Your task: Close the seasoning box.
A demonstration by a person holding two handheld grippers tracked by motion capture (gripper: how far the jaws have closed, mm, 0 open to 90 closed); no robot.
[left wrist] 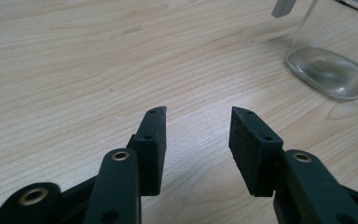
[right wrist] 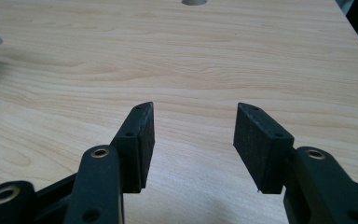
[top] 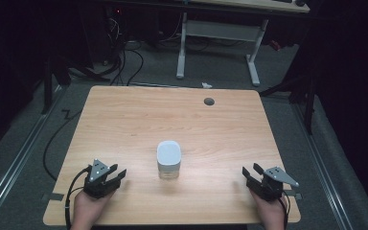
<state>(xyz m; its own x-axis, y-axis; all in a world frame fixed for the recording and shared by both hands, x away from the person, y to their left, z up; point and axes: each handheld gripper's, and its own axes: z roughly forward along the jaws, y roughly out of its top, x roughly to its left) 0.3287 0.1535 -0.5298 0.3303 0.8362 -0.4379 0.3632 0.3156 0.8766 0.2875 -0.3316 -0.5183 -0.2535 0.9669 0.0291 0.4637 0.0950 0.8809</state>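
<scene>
I am holding the left gripper [top: 115,175] and right gripper [top: 250,171] at the table's [top: 124,120] near edge, jaws spread, empty. Between them, farther in, is standing a clear glass jar [top: 168,160] with white lid: probably rigid, slippery, breakable; I'd clamp its flat sides.

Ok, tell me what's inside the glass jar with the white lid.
The glass jar looks empty: the left gripper view shows bare clear glass at its base. The white lid is on top and hides the upper interior in the high view.
</scene>
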